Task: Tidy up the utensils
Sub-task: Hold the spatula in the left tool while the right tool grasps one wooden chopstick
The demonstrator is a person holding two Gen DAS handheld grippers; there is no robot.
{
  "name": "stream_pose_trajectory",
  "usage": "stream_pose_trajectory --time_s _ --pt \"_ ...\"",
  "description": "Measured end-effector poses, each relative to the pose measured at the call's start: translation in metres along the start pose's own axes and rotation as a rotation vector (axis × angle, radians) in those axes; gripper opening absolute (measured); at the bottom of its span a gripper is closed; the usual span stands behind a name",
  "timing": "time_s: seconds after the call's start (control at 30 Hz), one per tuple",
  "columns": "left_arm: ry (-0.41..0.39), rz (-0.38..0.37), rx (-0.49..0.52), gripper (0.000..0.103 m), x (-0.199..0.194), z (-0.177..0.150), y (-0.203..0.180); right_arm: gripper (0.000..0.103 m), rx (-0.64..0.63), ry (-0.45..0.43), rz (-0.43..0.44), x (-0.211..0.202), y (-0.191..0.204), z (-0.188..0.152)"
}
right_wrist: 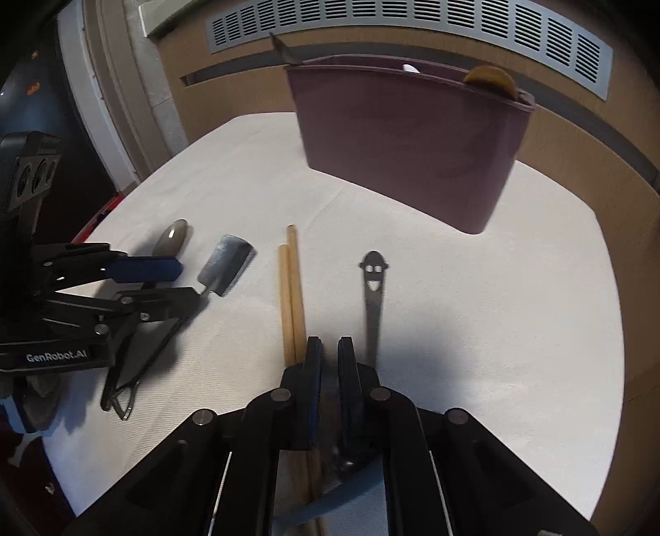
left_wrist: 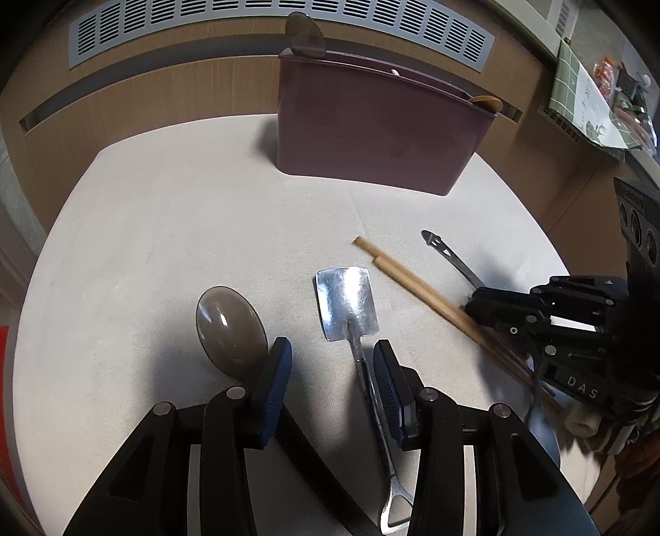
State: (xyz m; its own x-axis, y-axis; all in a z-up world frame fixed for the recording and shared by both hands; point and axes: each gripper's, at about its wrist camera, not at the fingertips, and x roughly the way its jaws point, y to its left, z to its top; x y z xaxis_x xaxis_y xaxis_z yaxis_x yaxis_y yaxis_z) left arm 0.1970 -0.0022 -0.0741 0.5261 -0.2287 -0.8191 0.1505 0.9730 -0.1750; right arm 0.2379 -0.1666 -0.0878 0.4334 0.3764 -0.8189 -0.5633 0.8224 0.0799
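A purple utensil holder point(left_wrist: 371, 132) point(right_wrist: 412, 144) stands at the back of the white cloth, with a grey spoon point(left_wrist: 305, 33) and a wooden spoon point(left_wrist: 486, 103) sticking out. My left gripper point(left_wrist: 330, 371) point(right_wrist: 187, 284) is open. A flat metal spatula-spoon point(left_wrist: 346, 303) point(right_wrist: 227, 264) lies with its handle along the right finger's inner side. A grey translucent spoon point(left_wrist: 229, 325) point(right_wrist: 173, 239) lies just left of it. My right gripper point(right_wrist: 332, 354) point(left_wrist: 472, 307) is shut on a metal spoon with a smiley-face handle point(right_wrist: 373, 268) point(left_wrist: 437, 243). Two wooden chopsticks point(right_wrist: 291, 288) point(left_wrist: 412, 284) lie beside its left finger.
The white cloth point(left_wrist: 165, 206) covers a table that ends at a wooden panel wall with a grey vent grille point(left_wrist: 247, 20) behind the holder. A cluttered shelf point(left_wrist: 598, 103) sits far right. The cloth's rounded edges drop off on both sides.
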Motion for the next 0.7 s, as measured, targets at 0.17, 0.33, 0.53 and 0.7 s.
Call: stream_pose_trajectory --time_s 0.17,0.33,0.53,0.7 --pt "0.002 -0.015 -0.008 0.042 -0.001 -0.001 0.003 0.008 0.044 -0.062 0.042 -0.010 -0.002 0.008" --pt "0.004 -0.026 -0.026 0.042 -0.003 -0.003 0.005 0.009 -0.026 -0.026 0.024 -0.005 0.010 0.003" --pt "0.004 -0.018 -0.025 0.042 -0.002 -0.003 0.004 0.009 -0.042 -0.003 0.021 0.002 0.012 0.007" --pt "0.003 -0.019 -0.026 0.042 -0.001 -0.003 0.004 0.009 -0.041 0.002 0.025 0.014 0.011 0.023"
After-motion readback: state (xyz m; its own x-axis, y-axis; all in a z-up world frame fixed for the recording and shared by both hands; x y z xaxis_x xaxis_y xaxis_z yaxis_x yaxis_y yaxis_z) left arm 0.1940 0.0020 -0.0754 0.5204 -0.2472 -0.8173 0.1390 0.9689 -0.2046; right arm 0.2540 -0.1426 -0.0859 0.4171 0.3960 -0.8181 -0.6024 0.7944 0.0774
